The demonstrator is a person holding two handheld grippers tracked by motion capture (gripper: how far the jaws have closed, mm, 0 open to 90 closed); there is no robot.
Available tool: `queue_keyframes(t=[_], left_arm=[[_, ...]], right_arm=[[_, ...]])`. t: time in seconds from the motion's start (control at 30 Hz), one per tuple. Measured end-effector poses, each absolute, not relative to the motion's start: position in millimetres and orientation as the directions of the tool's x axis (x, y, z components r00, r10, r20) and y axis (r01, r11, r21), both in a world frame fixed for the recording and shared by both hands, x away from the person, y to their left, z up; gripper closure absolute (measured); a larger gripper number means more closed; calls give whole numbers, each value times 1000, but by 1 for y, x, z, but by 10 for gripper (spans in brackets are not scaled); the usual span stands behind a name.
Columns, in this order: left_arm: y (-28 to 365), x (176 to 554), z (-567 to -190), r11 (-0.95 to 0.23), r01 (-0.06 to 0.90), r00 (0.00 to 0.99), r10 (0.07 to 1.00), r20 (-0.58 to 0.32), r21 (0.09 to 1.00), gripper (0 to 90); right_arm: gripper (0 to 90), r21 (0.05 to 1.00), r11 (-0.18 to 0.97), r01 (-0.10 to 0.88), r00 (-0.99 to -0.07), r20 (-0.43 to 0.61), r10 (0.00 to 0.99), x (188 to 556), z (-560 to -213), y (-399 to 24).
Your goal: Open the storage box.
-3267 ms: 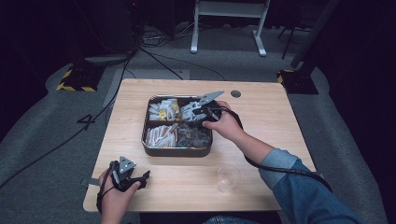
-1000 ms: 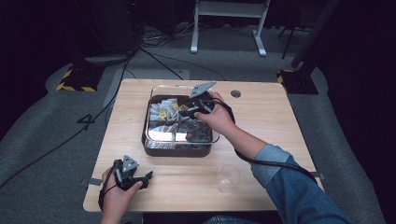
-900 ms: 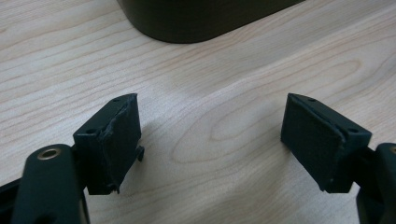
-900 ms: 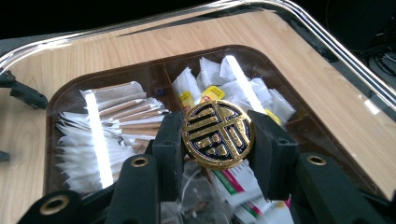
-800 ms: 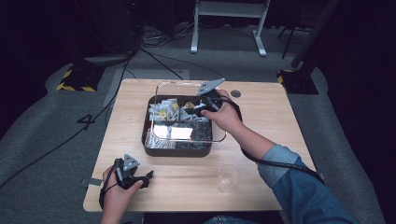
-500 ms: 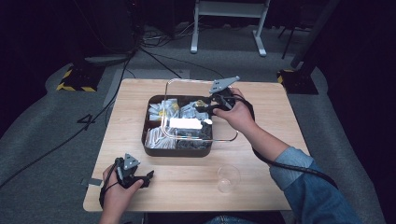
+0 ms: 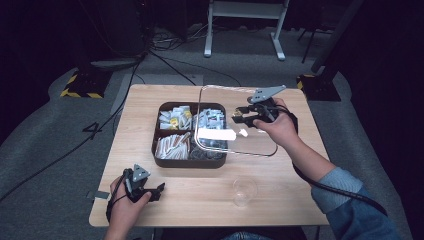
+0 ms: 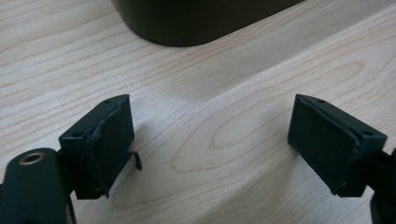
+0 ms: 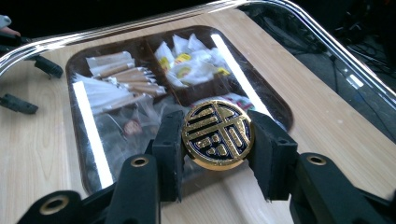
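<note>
Clear lid (image 7: 235, 122) is lifted off the tray (image 7: 189, 161), carried toward three o'clock by the right gripper (image 7: 245, 116), jaws clenched on its gold knob (image 9: 217, 134); setting it on the bench (image 7: 280, 200) remains. The left gripper (image 7: 155, 192) rests at seven o'clock, its jaws just parted, nothing between them.

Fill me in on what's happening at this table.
A person works with two handheld grippers. The right gripper is clamped on the round gold knob of a clear lid, holding the lid partly off to the right of the dark compartment tray of packets. The left gripper rests open near the table's front edge, its jaws having just been opening, nothing between them.
</note>
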State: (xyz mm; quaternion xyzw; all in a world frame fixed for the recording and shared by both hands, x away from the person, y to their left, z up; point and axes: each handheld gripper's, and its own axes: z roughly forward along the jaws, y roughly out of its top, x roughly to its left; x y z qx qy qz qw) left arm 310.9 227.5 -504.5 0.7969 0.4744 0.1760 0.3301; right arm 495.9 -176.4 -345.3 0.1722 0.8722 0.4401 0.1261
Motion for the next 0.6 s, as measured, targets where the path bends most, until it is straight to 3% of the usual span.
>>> queue_keyframes(t=[0.6], left_arm=[[228, 311, -504, -344, 640, 501, 865, -33, 687, 130]], right_arm=[[586, 809, 504, 302, -818, -51, 573, 494, -346, -265]])
